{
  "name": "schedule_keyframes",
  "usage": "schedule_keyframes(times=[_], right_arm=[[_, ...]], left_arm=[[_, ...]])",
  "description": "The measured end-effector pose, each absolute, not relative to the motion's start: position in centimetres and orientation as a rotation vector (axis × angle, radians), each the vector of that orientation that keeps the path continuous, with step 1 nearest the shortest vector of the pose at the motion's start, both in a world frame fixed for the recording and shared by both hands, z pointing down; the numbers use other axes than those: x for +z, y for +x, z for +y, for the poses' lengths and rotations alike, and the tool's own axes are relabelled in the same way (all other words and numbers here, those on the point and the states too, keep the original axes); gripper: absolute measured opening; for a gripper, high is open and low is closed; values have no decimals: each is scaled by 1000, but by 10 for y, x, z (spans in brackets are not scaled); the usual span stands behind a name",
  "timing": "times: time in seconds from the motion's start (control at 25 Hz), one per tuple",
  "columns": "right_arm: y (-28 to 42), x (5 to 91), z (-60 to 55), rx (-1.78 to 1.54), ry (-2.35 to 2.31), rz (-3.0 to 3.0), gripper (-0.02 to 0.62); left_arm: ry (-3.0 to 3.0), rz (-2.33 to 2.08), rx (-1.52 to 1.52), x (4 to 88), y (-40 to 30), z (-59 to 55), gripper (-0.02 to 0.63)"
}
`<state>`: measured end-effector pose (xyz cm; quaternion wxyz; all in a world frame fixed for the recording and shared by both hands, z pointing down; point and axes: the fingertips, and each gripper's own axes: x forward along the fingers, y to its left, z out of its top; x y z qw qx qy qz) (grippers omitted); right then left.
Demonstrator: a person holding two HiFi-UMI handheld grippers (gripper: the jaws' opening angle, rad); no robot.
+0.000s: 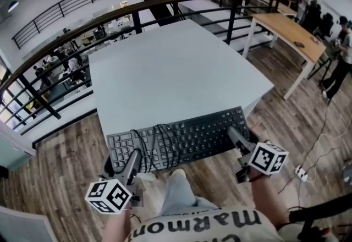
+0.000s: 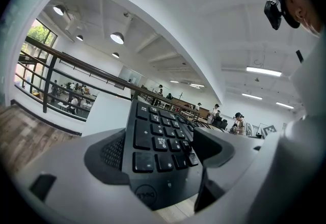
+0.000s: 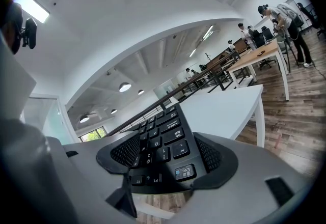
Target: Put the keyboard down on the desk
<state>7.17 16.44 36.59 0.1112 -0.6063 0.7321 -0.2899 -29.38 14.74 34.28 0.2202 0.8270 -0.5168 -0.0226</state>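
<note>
A black keyboard (image 1: 184, 137) lies crosswise over the near edge of the white desk (image 1: 170, 67), and its near half hangs out past that edge. Whether it touches the desktop I cannot tell. Its own cable (image 1: 159, 142) is looped over the keys. My left gripper (image 1: 133, 159) is shut on the number-pad end (image 2: 155, 146), with a jaw on either side of it. My right gripper (image 1: 236, 137) is shut on the other end, where the Esc key (image 3: 184, 171) shows between its pads. The desk (image 3: 224, 108) stretches beyond the keyboard.
A dark railing (image 1: 165, 7) curves round behind the desk, with a lower floor beyond it. A wooden table (image 1: 289, 32) stands at the right with people near it. A power strip (image 1: 301, 173) and cables lie on the wood floor. The person's legs (image 1: 179, 191) are below the keyboard.
</note>
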Motion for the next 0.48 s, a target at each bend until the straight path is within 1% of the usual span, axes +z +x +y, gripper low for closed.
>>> schedule_keyframes(times=[0.32,0.48], right_arm=[[72,382,152,-877,-1800,2135,310],[92,378,120,-882,-1820,2122,310]], left_arm=[[2281,-1408,-50,362,-293,129,383],[2282,-1383,-31,358,-272,91,383]])
